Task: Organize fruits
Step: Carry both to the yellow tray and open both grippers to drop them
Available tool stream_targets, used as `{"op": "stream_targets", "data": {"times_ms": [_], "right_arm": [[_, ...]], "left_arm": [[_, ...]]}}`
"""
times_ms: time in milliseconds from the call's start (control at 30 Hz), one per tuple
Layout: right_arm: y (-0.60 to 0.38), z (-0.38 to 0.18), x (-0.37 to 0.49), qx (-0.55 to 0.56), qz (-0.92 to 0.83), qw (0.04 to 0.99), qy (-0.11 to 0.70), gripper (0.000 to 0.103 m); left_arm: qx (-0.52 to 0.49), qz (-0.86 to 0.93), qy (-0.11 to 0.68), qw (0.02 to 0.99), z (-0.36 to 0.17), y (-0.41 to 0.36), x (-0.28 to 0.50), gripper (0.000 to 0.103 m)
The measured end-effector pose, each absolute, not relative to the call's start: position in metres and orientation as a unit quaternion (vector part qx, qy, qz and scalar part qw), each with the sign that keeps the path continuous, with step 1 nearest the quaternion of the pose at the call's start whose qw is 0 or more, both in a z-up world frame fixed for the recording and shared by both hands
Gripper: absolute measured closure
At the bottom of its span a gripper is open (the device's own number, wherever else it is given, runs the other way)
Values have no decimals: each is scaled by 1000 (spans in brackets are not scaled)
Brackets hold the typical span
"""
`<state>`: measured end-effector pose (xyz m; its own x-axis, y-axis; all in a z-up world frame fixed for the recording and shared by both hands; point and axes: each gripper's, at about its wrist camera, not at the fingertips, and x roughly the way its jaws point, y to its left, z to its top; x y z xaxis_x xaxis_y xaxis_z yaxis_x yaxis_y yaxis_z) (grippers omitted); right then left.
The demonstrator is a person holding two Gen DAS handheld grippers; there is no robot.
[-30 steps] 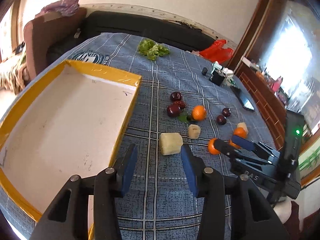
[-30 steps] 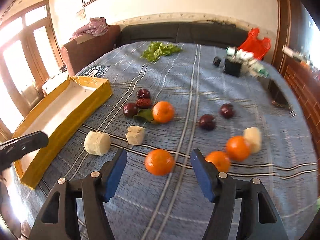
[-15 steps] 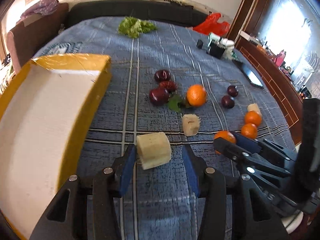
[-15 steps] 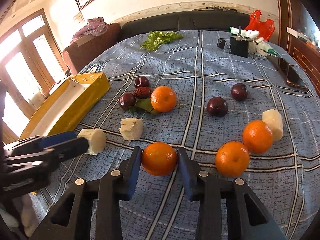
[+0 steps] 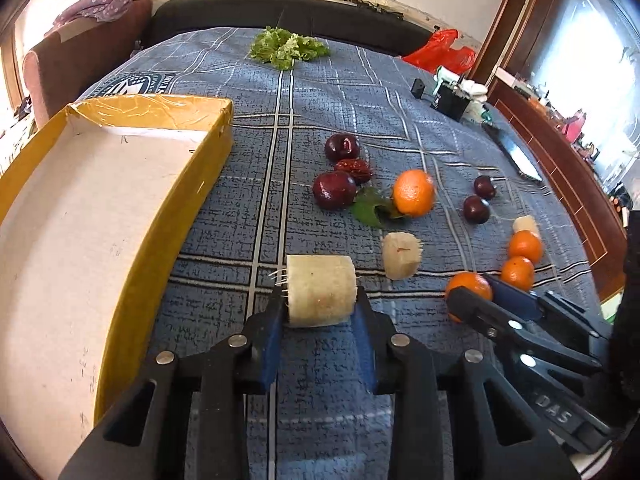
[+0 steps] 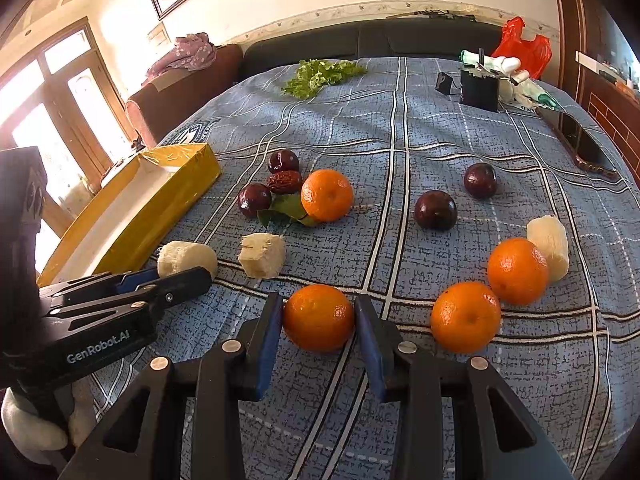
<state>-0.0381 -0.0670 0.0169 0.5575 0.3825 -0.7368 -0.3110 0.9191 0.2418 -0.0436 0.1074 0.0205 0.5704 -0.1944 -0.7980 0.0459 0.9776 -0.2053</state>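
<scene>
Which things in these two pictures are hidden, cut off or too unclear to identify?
- Left wrist view: yellow box, near end cut off by the picture edge.
- Left wrist view: orange, partly hidden by the right claw.
- Right wrist view: items behind the black container too small to name.

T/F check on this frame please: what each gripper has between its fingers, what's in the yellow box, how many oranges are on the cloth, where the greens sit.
1. The right gripper is clamped on an orange. True.
2. The left gripper is closing around a plum. False: a pale sugarcane chunk sits between its pads, and the jaws are closing on it.
3. The yellow box already holds fruit. False: no fruit shows inside it.
4. Four oranges are on the cloth. True.
5. The lettuce lies next to the box. False: it lies at the far end of the cloth, apart from the box.
</scene>
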Motion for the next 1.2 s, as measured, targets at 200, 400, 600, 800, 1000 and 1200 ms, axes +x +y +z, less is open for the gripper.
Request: {"op": "stream_targets", "data": {"times_ms": [200, 400, 600, 800, 1000, 1200], "right_arm": [[-66, 17, -38, 38, 195, 883, 424, 63], [-63, 25, -48, 19, 189, 898, 397, 63], [-49, 74, -76, 46, 226, 907, 353, 63], [26, 128, -97, 32, 330, 882, 334, 63], [132, 100, -104, -21, 400, 831, 387, 62], [190, 58, -103, -68, 405, 807, 425, 62]], "left_arm": [[-108, -76, 423, 897, 51, 117, -67, 72], [-123, -56, 392, 910, 79, 147, -95, 72], [-126, 22, 358, 925, 105, 216, -133, 72], [-84, 138, 349, 923, 99, 268, -154, 72], [-115, 184, 383, 898, 72, 313, -151, 72], [-152, 193, 395, 885, 55, 341, -151, 72]]}}
